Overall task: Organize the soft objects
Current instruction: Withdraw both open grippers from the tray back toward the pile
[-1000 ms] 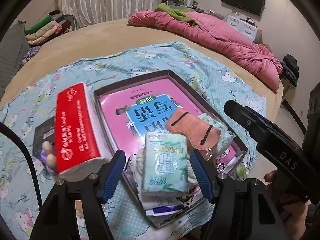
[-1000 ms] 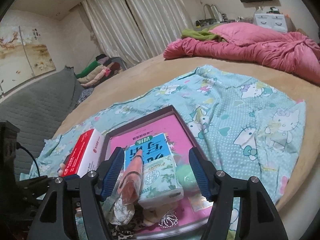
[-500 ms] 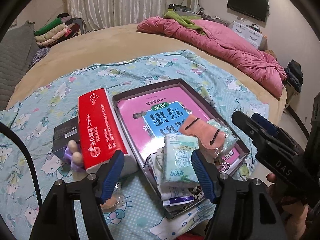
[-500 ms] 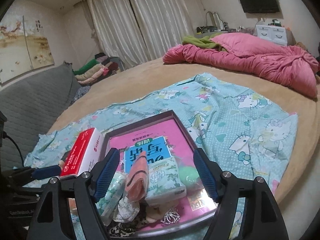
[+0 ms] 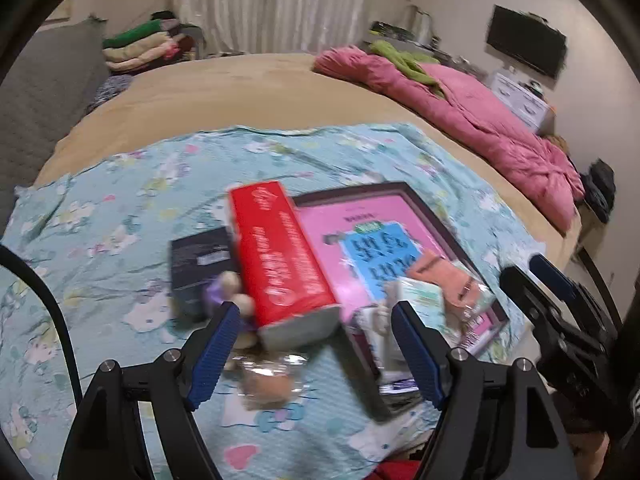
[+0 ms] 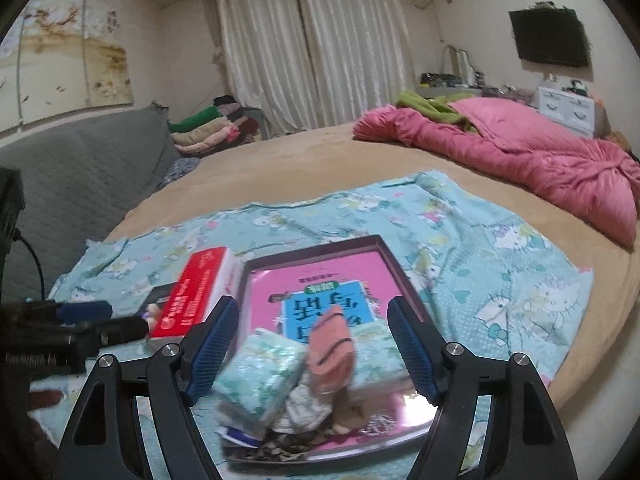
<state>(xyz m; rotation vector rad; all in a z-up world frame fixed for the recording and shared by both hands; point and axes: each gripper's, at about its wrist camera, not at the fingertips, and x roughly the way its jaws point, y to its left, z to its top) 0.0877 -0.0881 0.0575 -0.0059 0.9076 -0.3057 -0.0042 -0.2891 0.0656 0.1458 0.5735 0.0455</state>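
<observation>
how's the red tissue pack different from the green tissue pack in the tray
The red tissue pack is long and boxy; the green tissue pack is shorter and squashier. The red one lies on the blue sheet beside the tray; the green one sits tilted on the pile inside it. Neither is gripped.

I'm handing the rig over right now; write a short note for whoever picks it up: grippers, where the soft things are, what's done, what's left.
Left gripper: open and empty, jaws have just been opening; the red tissue pack lies ahead of it on the blue sheet, beside the tray.
Right gripper: open and empty, jaws have just been opening, above the tray's near end.
In the tray: two green tissue packs, a pink sock in a bag, some crumpled cloth, all piled on the pink book.
Left: the red pack, a dark box and a small bagged item are outside the tray.
</observation>
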